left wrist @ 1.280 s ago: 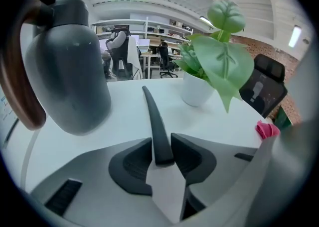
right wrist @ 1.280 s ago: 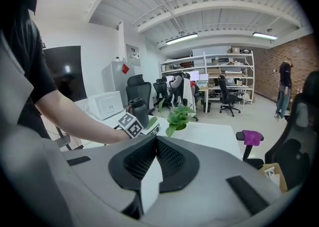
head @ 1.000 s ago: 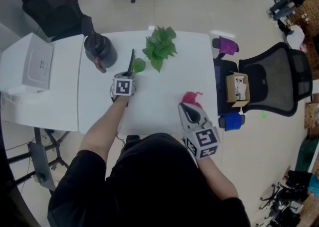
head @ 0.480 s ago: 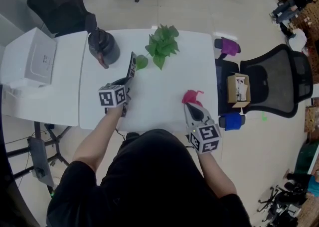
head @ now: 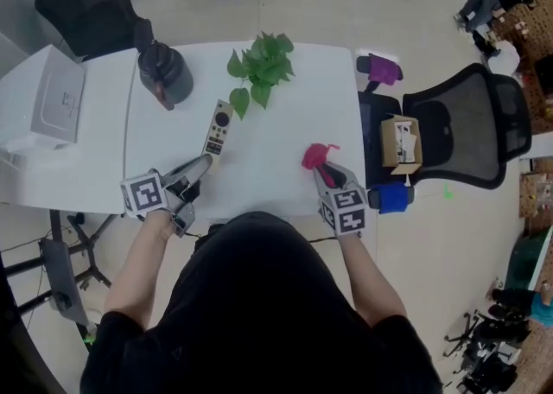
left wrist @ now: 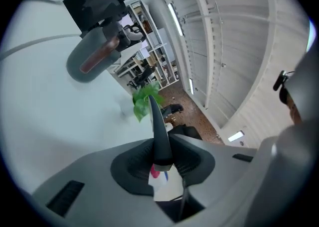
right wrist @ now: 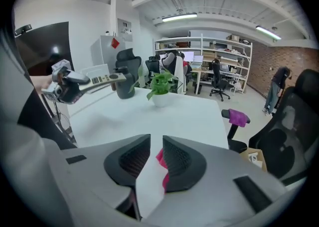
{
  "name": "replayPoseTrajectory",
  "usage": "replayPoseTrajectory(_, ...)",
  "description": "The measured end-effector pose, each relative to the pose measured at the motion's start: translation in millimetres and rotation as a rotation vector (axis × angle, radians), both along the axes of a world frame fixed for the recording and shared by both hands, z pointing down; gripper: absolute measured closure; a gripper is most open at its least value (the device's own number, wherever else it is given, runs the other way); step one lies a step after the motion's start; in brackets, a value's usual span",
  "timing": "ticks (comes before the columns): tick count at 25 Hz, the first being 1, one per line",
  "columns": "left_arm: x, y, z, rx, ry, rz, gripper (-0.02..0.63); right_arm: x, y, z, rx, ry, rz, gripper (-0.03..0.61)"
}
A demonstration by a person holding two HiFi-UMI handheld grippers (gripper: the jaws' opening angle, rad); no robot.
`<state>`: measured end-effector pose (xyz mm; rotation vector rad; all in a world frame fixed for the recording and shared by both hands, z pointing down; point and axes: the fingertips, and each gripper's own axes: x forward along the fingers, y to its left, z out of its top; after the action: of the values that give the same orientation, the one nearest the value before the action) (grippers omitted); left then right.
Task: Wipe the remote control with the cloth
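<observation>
Our left gripper clamps narrowly on the near end of the remote control, holding it raised over the near left part of the white table, while our right gripper is opening its jaws with the pink cloth between them at the table's near right edge.

Left claw tight on remote control; right claw, jaws opening, cloth between.
</observation>
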<state>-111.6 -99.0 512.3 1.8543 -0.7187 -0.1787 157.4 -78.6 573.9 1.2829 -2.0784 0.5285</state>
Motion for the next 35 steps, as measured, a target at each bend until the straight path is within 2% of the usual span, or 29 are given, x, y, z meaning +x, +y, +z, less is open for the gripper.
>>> replayPoseTrajectory(2,13,11,-22,0.036,0.095,0.058,0.515,3,-3,13,-0.016,0.044,-0.012,0.45)
replayPoseTrajectory(5,26,24,-46,0.1,0.156,0.15,0.515,10,-10,35,-0.04,0.113,-0.018,0.377)
replayPoseTrajectory(8,39,32,-60,0.122,0.217,0.22,0.515,21,-19,58,-0.071,0.18,-0.025,0.347)
replayPoseTrajectory(12,56,37,-66,0.121,0.255,0.283,0.515,35,-24,92,-0.15,0.233,-0.038,0.347)
replayPoseTrajectory(18,67,39,-70,0.117,0.273,0.318,0.515,40,-24,124,-0.248,0.259,-0.054,0.348)
replayPoseTrajectory(20,69,40,-72,0.116,0.279,0.325,0.515,41,-24,126,-0.258,0.253,-0.044,0.428)
replayPoseTrajectory(24,71,40,-76,0.123,0.297,0.334,0.515,39,-23,120,-0.253,0.22,-0.033,0.471)
replayPoseTrajectory(27,71,40,-76,0.127,0.311,0.337,0.515,32,-27,93,-0.191,0.155,-0.019,0.48)
replayPoseTrajectory(31,71,38,-75,0.135,0.312,0.337,0.515,6,-38,7,0.014,0.03,-0.041,0.482)
replayPoseTrajectory(35,71,31,-74,0.143,0.316,0.323,0.515,-29,-30,-85,0.179,-0.071,-0.112,0.482)
